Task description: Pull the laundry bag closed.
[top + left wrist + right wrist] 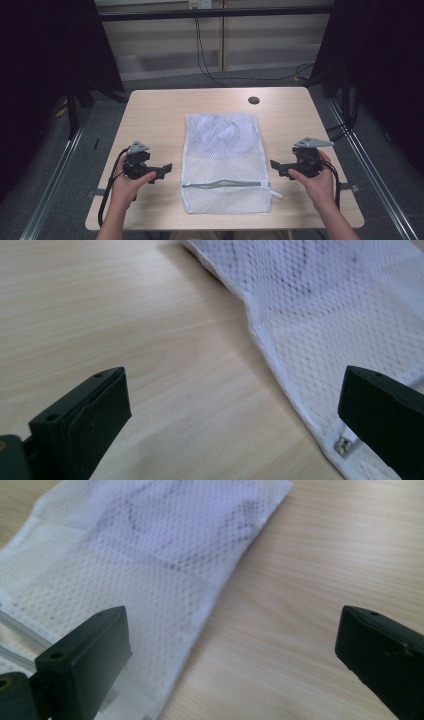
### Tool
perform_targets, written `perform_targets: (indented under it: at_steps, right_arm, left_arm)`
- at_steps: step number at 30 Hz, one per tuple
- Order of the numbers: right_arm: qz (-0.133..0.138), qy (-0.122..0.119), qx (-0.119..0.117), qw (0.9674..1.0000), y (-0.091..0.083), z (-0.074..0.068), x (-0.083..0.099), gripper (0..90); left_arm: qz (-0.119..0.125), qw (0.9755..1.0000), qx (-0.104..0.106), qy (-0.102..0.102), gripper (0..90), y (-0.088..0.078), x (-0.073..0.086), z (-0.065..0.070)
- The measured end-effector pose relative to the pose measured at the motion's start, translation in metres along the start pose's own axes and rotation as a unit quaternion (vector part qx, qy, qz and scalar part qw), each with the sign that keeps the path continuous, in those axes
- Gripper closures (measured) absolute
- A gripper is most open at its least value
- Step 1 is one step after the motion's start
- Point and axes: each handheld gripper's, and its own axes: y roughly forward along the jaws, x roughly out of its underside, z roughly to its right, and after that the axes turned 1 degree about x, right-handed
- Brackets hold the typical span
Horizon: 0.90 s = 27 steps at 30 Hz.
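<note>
Both tools, left [165, 170] and right [276, 166], wide open, empty, flanking mesh bag [225, 150].

Quick count: one white mesh laundry bag [226, 162] with one zipper [225, 184] across it, one garment [220, 131] bunched up inside, two grippers, left [166, 169] and right [276, 166], on one wooden table [155, 115] with one round hole [253, 100].

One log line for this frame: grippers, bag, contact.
left gripper: open, beside bag | right gripper: open, beside bag | mesh laundry bag: flat on table, zipper closed | contact: none
</note>
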Motion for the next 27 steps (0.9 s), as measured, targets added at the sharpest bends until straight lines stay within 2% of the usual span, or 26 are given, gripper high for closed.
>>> perform_targets:
  at_steps: [1, 7, 8, 11, 13, 15, 16, 20, 27]
  right_arm:
    - [0.001, 0.0, -0.002, 1.0, 0.0, -0.002, -0.001, 0.7]
    - [-0.001, -0.014, -0.006, 0.9999, 0.003, -0.015, -0.004, 0.8]
    - [-0.005, -0.017, -0.015, 0.9997, 0.006, -0.02, -0.005, 0.0]
    - [-0.003, -0.016, -0.02, 0.9997, 0.007, -0.027, -0.007, 0.0]
    - [-0.009, -0.015, -0.022, 0.9996, 0.007, -0.031, -0.009, 1.3]
    - [-0.01, -0.016, -0.024, 0.9995, 0.008, -0.032, -0.009, 1.4]
    - [-0.007, -0.014, -0.034, 0.9993, 0.01, -0.036, -0.01, 2.3]
    - [0.001, -0.002, -0.049, 0.9988, 0.014, -0.044, -0.015, 3.9]
    - [-0.005, -0.007, -0.058, 0.9983, 0.017, -0.059, -0.025, 4.8]
  left_arm:
    - [-0.007, 0.9999, 0.008, 0.002, 0.0, 0.0, 0.0, 0.0]
    - [-0.009, 0.9999, 0.009, 0.004, 0.0, -0.001, 0.001, 0.002]
    - [-0.006, 0.9999, 0.008, 0.0, 0.0, -0.001, 0.002, 0.003]
    - [-0.012, 0.9999, 0.009, 0.004, 0.0, -0.002, 0.002, 0.002]
    - [-0.013, 0.9999, 0.007, 0.002, 0.1, -0.002, 0.002, 0.003]
    - [-0.024, 0.9997, 0.009, -0.003, 0.3, -0.001, 0.003, 0.002]
    - [-0.024, 0.9997, 0.007, -0.005, 0.3, -0.001, 0.003, 0.001]
    - [-0.025, 0.9997, 0.006, -0.007, 0.9, 0.001, 0.003, 0.0]
    - [-0.028, 0.9996, 0.008, -0.003, 1.5, 0.0, 0.002, -0.002]
